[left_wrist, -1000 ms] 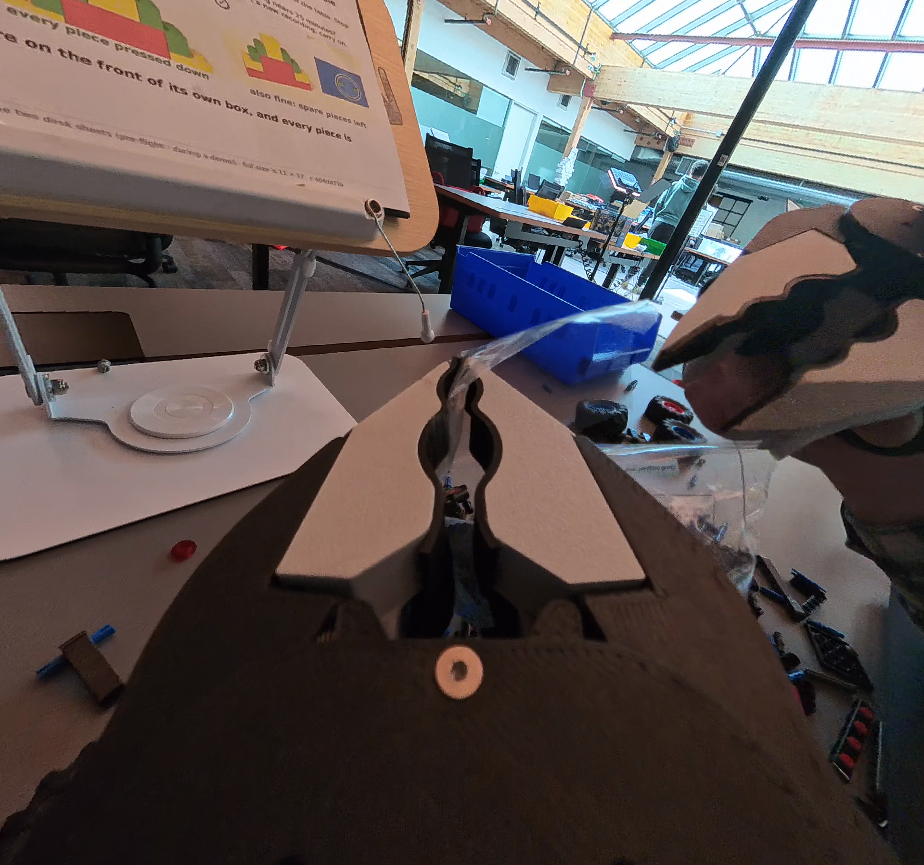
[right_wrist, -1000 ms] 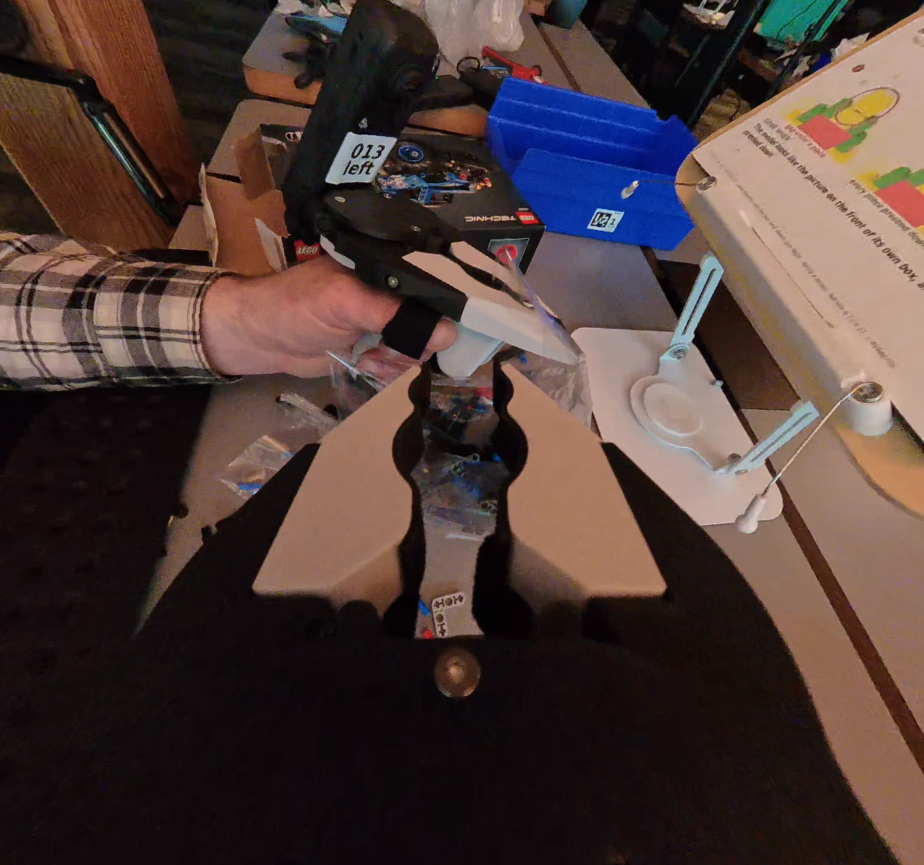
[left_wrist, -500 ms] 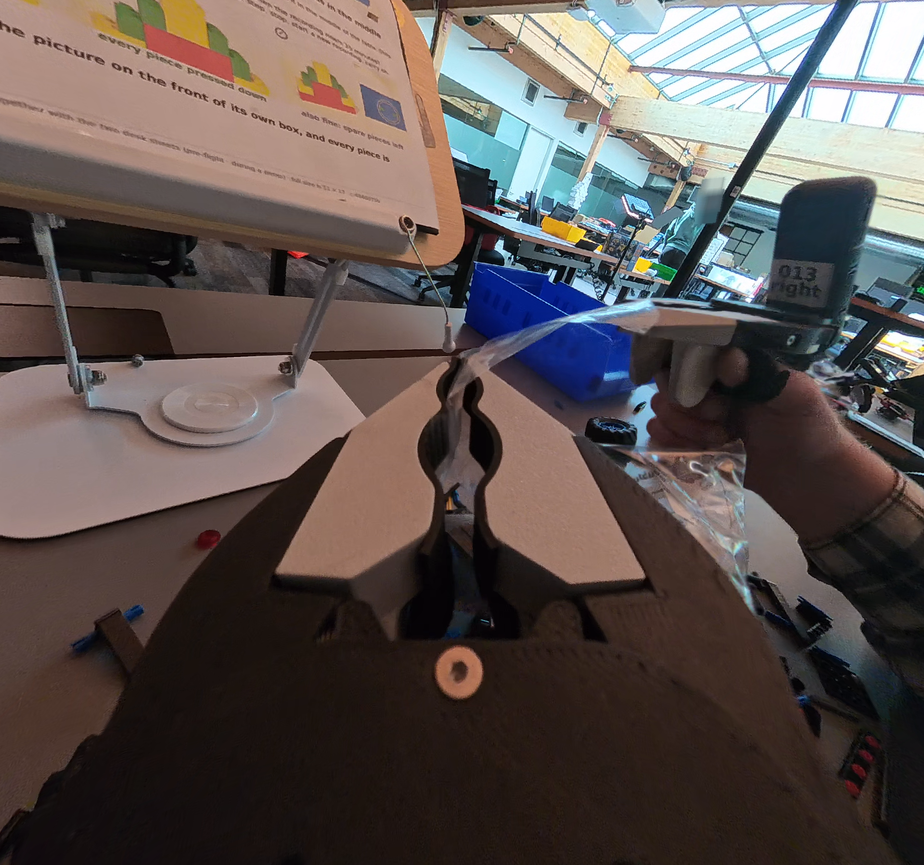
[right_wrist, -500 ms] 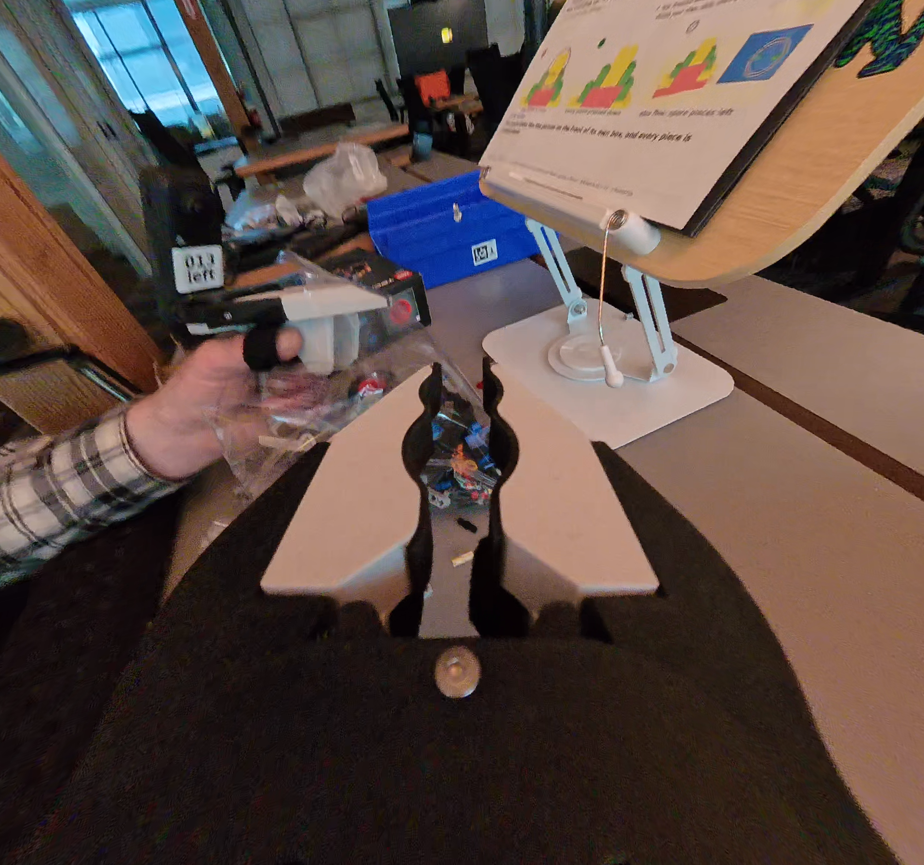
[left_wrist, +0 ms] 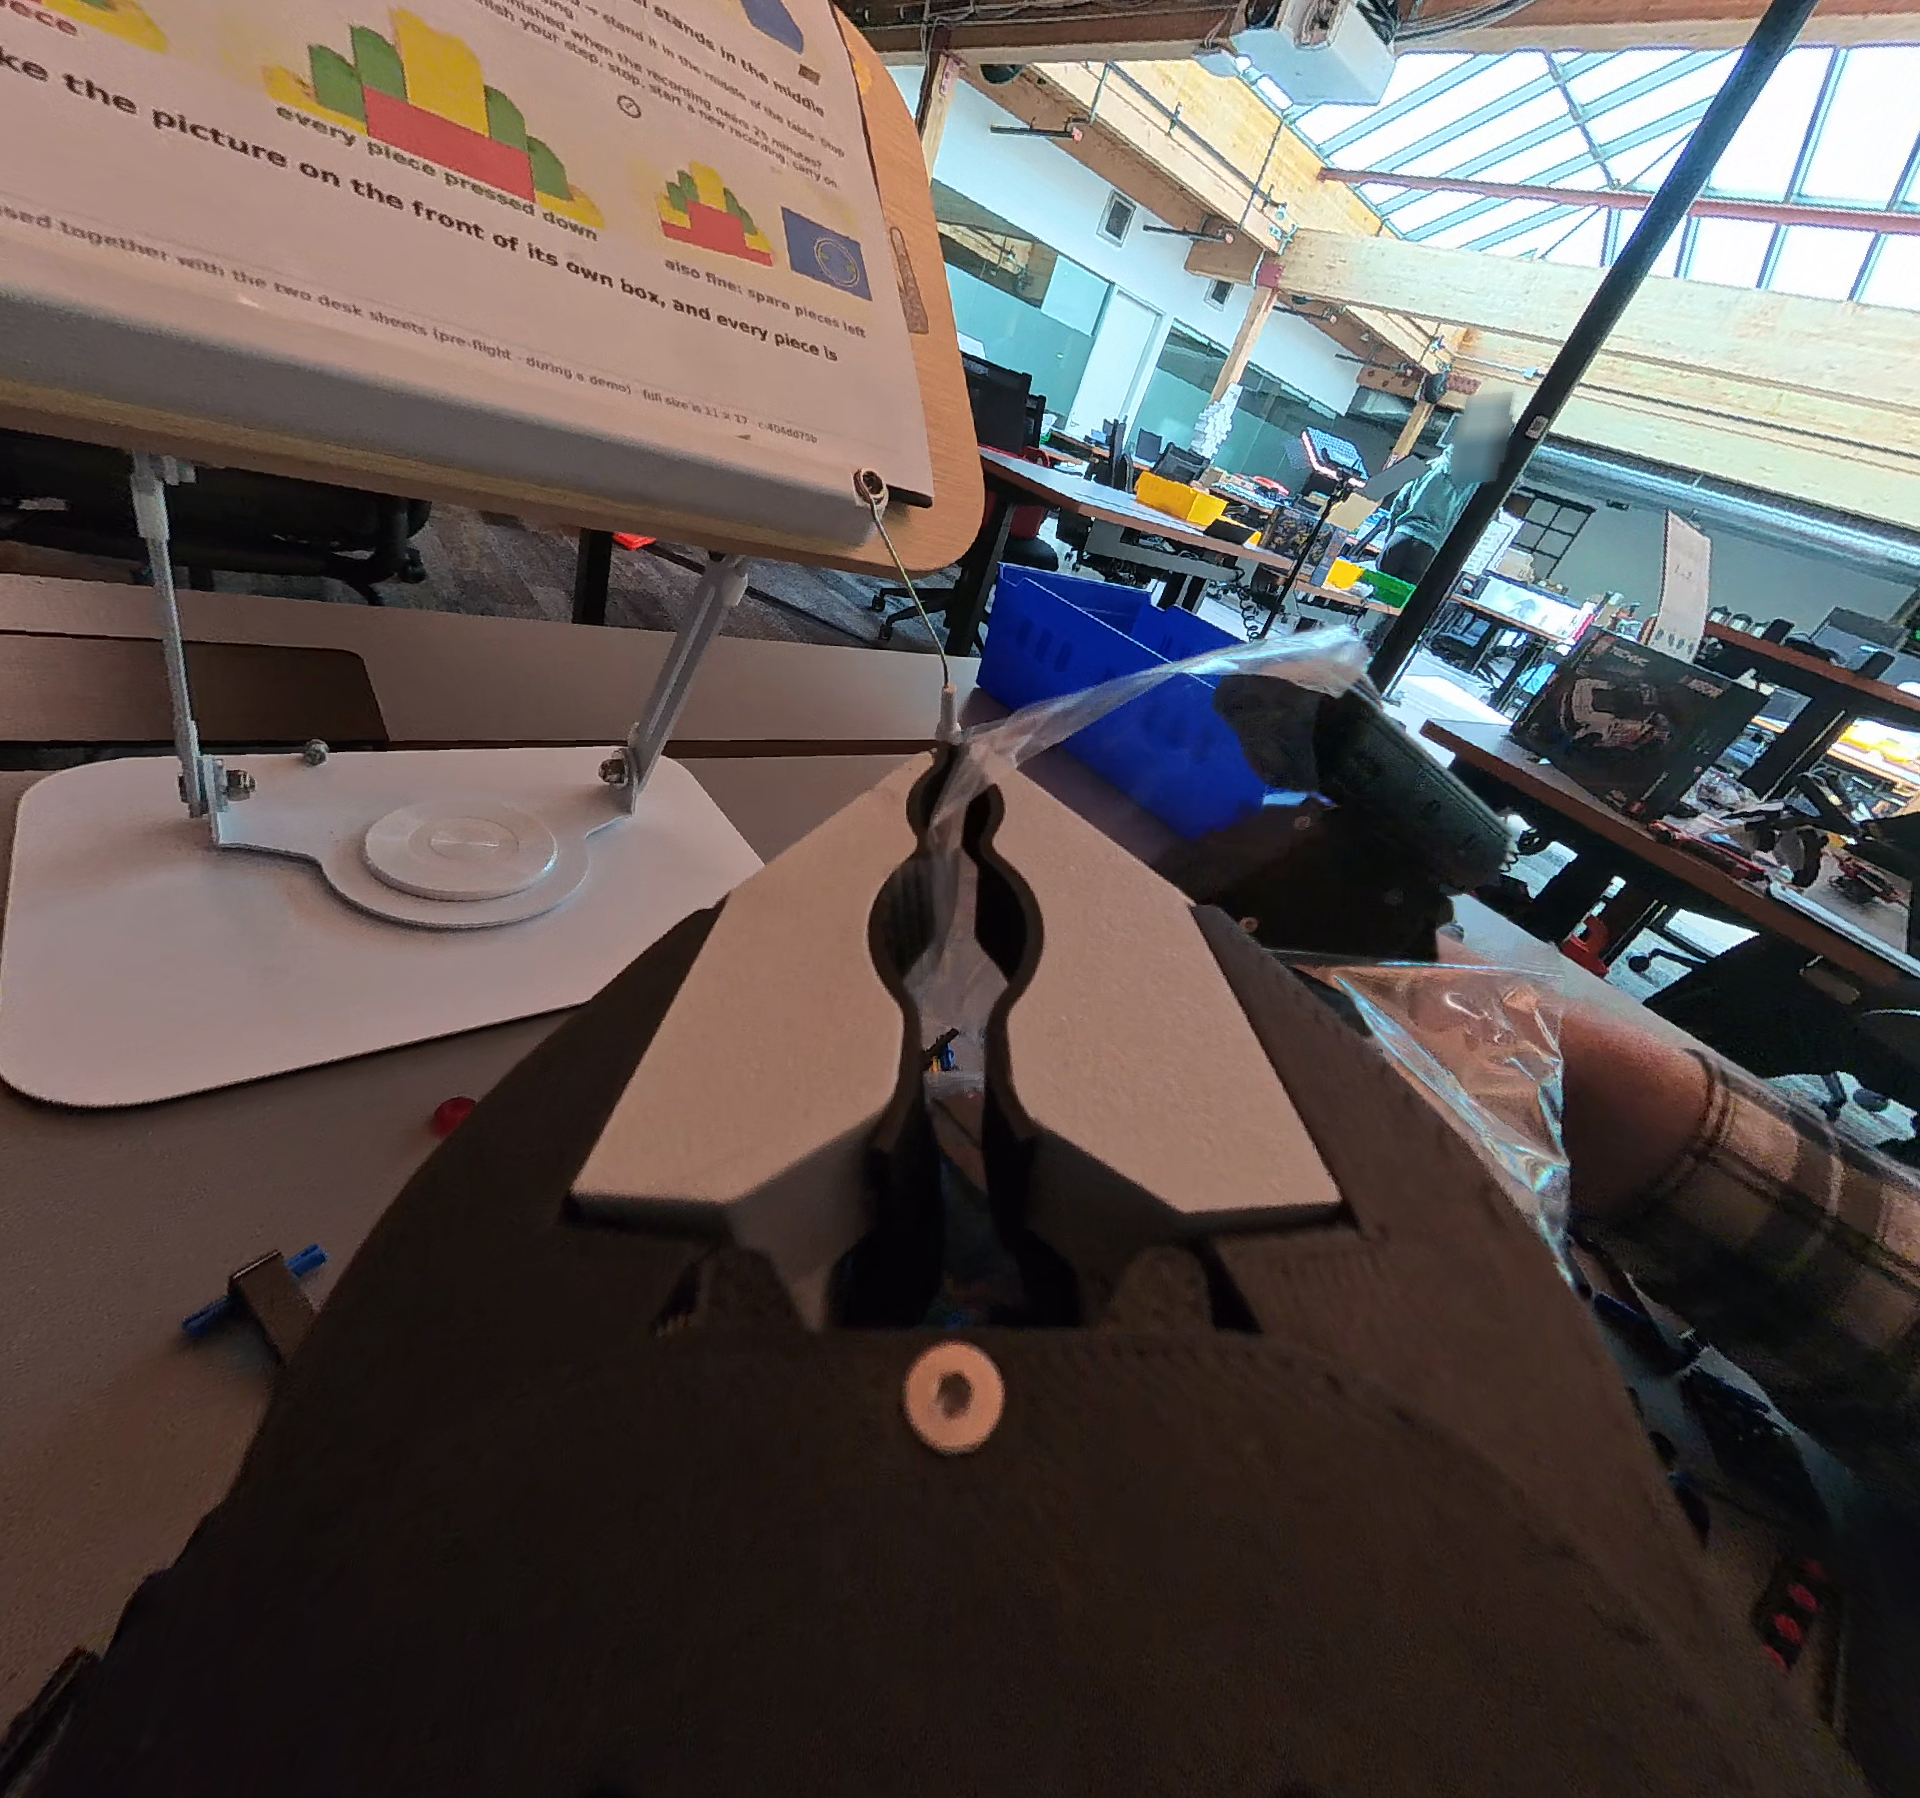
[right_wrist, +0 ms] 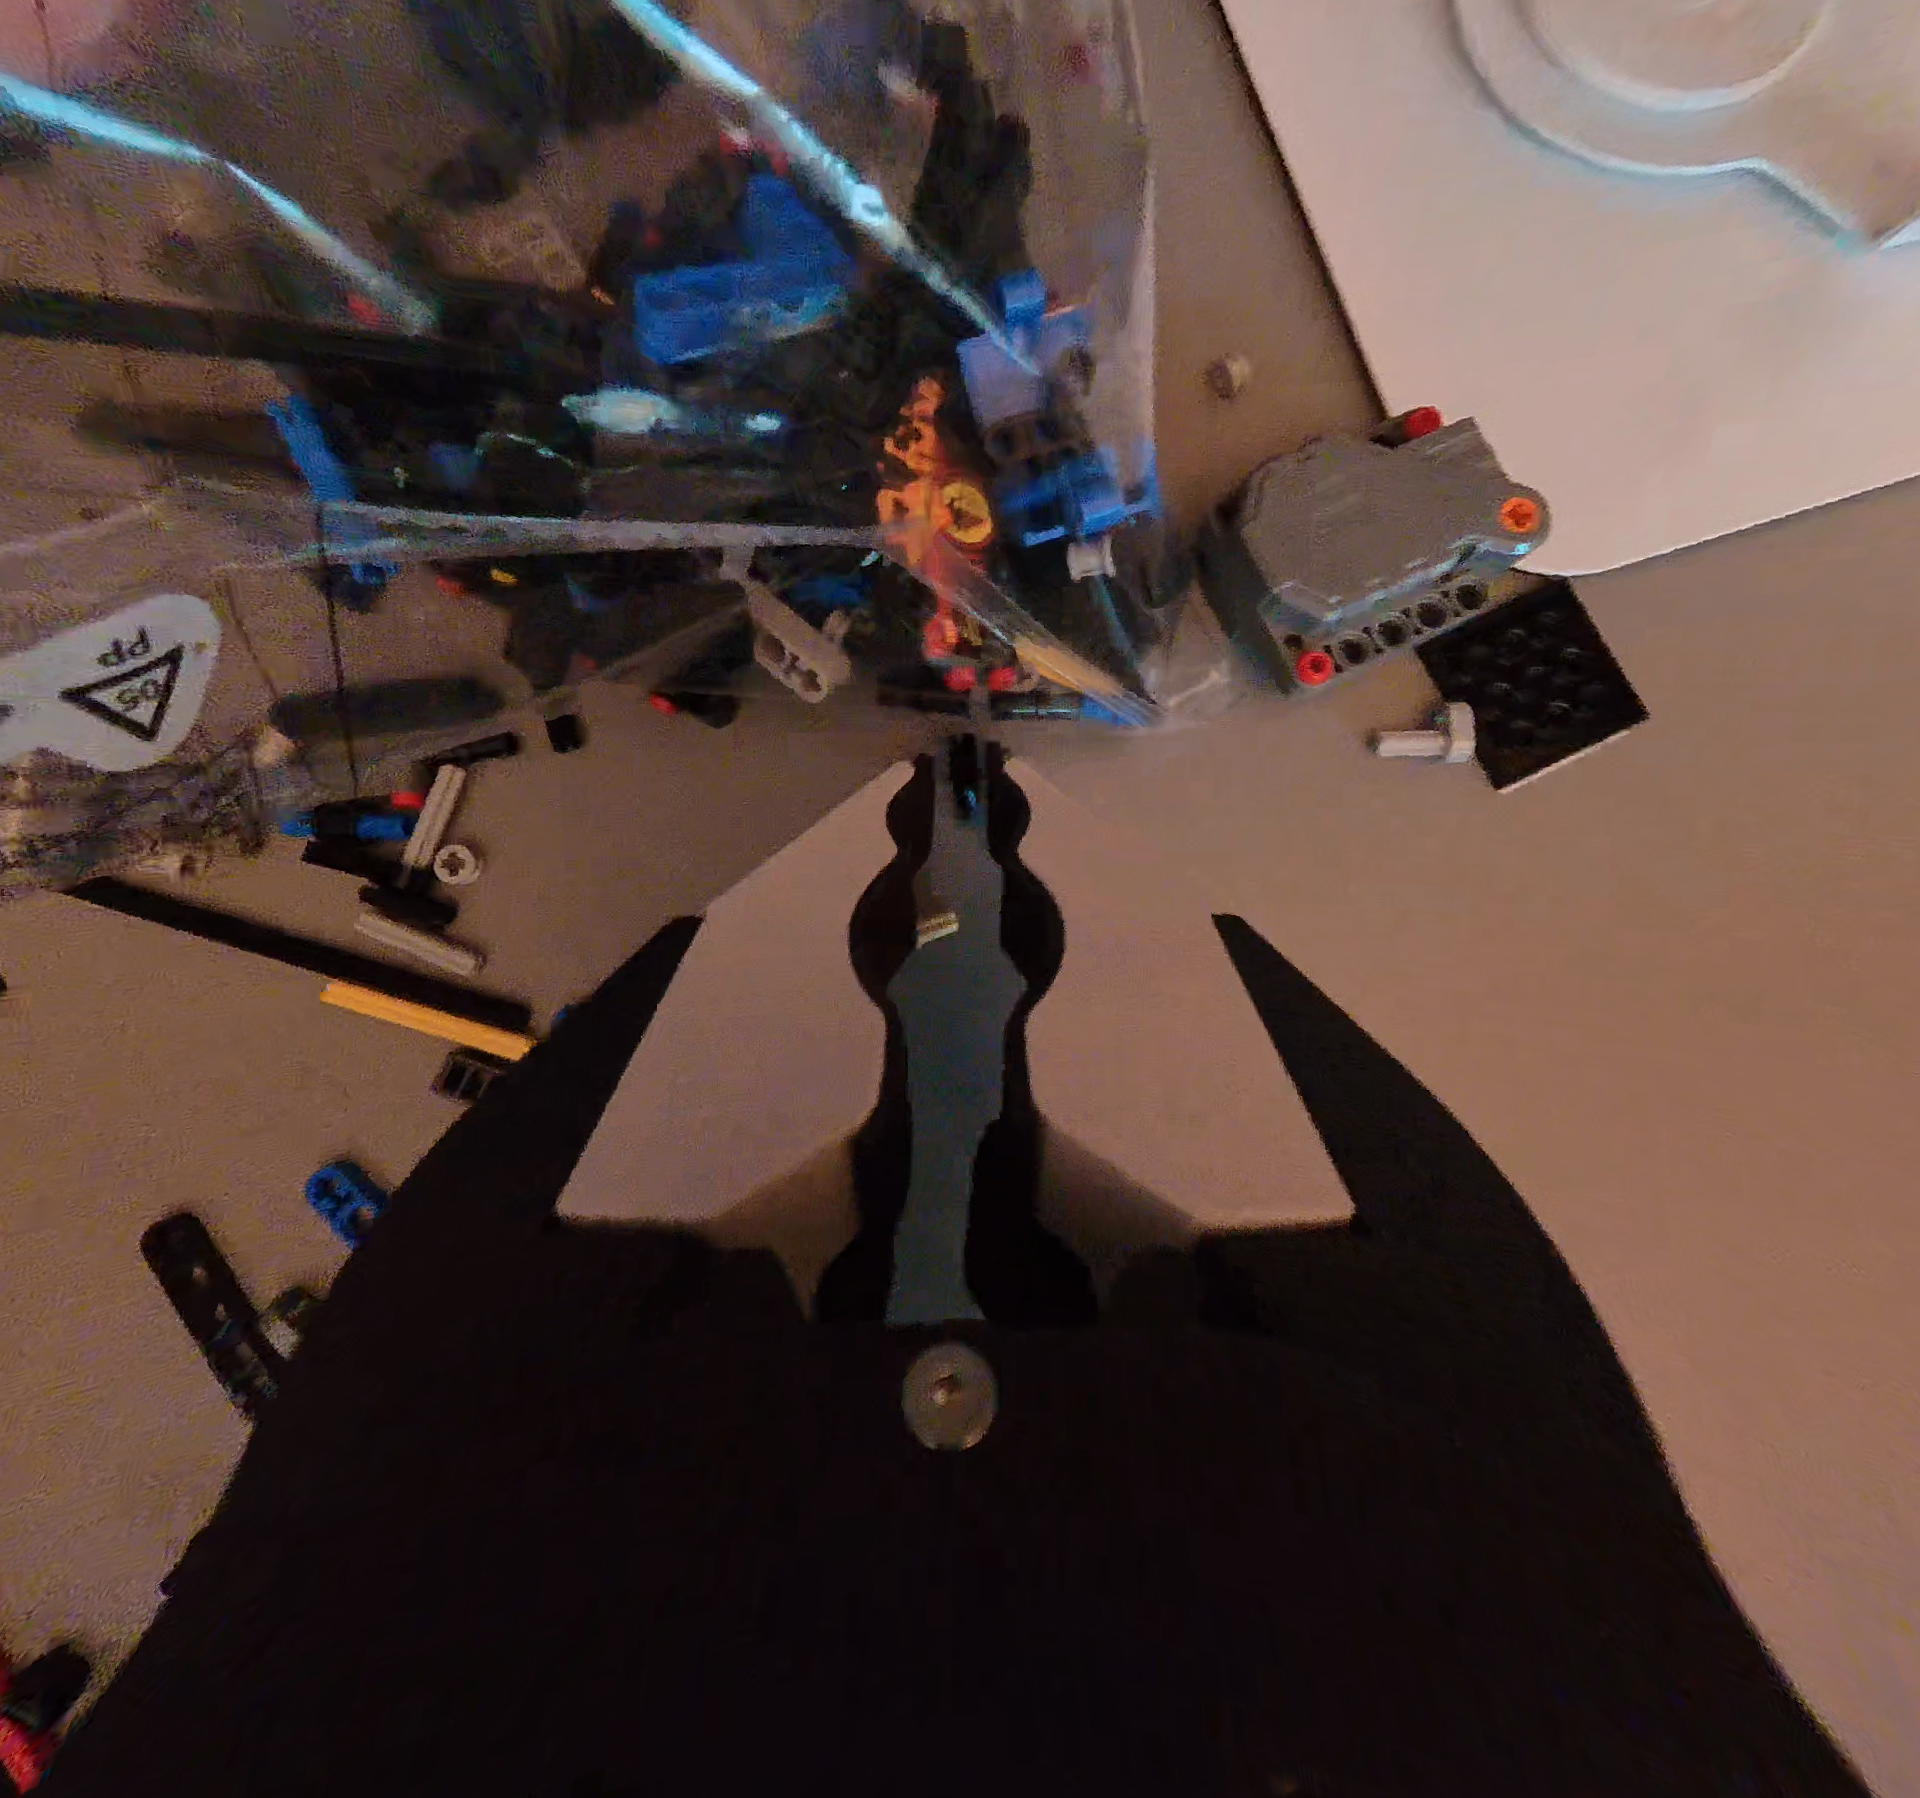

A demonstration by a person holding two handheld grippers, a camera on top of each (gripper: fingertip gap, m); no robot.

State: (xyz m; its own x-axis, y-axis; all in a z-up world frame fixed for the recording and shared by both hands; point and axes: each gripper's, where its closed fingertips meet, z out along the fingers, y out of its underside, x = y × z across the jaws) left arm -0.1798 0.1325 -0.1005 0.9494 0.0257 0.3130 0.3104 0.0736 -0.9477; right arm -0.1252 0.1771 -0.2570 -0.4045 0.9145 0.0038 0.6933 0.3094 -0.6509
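Your left tool [left_wrist: 951, 782] is pinching one clear plastic bag [left_wrist: 1101, 694]; its two fingers are squeezed together on the film. The bag is stretching off to your right tool [left_wrist: 1351, 772], which the left view shows from the side. I cannot tell whether that one is gripping, because the right view shows only a thin gap between its tips [right_wrist: 961, 761] and is blurry. The right view is looking down into the bag [right_wrist: 727, 314], full of blue, black and red bits, hanging over the bench [right_wrist: 1558, 1021]. One grey block [right_wrist: 1361, 543] is lying just beside it. Only the left view shows one white stand [left_wrist: 312, 917], one blue bin [left_wrist: 1122, 709] and one small red piece [left_wrist: 450, 1114].
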